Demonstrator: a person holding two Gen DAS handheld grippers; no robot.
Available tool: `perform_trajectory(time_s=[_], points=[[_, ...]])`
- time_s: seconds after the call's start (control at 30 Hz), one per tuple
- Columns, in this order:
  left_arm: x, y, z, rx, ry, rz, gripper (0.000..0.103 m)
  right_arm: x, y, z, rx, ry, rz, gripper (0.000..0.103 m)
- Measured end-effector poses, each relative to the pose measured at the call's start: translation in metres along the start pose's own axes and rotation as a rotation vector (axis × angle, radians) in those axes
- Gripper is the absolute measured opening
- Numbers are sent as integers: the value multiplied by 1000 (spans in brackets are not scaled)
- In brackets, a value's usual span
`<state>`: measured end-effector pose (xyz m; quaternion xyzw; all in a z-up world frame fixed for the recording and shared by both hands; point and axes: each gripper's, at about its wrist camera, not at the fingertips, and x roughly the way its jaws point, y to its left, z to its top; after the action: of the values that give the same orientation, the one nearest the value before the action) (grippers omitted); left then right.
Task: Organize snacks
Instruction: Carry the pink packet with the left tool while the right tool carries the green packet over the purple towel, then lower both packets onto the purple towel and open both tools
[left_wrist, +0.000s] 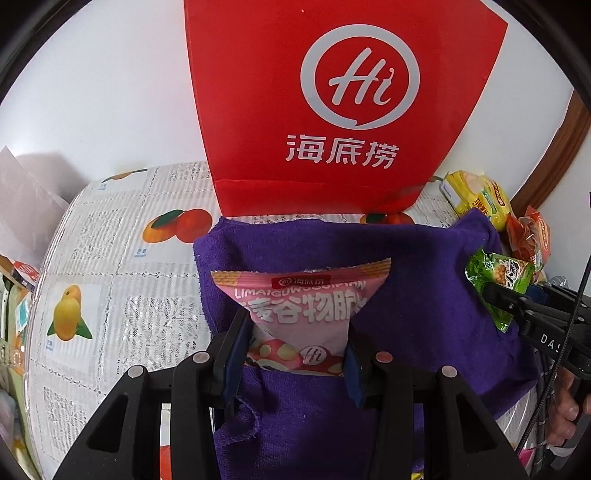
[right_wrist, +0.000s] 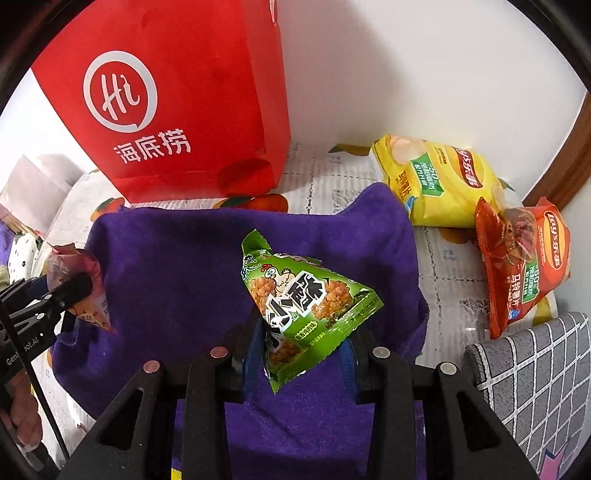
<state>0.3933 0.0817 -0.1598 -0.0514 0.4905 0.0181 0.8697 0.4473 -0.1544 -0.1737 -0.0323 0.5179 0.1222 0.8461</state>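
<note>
My left gripper (left_wrist: 295, 347) is shut on a pink snack bag (left_wrist: 303, 306) and holds it above a purple towel (left_wrist: 417, 288). My right gripper (right_wrist: 303, 343) is shut on a green snack bag (right_wrist: 303, 306) above the same towel (right_wrist: 177, 258). Each gripper shows in the other's view: the right one with the green bag (left_wrist: 498, 284) at the right edge, the left one with the pink bag (right_wrist: 81, 288) at the left edge. A tall red paper bag (left_wrist: 343, 103) stands upright behind the towel, against the wall; it also shows in the right wrist view (right_wrist: 177, 99).
A yellow chip bag (right_wrist: 436, 184) and a red chip bag (right_wrist: 524, 258) lie on the fruit-print tablecloth (left_wrist: 122, 258) to the right of the towel. A grey checked cushion (right_wrist: 535, 376) is at the lower right. A white wall is behind.
</note>
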Motion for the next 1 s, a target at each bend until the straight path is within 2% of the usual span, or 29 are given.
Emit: perform_trajectory(time_s=[0.47, 0.57, 0.63, 0.8, 1.0], points=[[5, -4, -1, 13, 19, 7, 43, 10, 1, -2, -12, 32, -23, 38], [5, -3, -1, 11, 19, 5, 43, 8, 2, -1, -11, 27, -21, 48], [4, -4, -2, 15, 18, 3, 43, 3, 4, -1, -26, 9, -23, 61], [5, -6, -3, 18, 30, -17, 43, -2, 12, 0, -62, -11, -41, 63], [6, -6, -3, 19, 36, -19, 43, -13, 12, 3, -38, -46, -38, 66]])
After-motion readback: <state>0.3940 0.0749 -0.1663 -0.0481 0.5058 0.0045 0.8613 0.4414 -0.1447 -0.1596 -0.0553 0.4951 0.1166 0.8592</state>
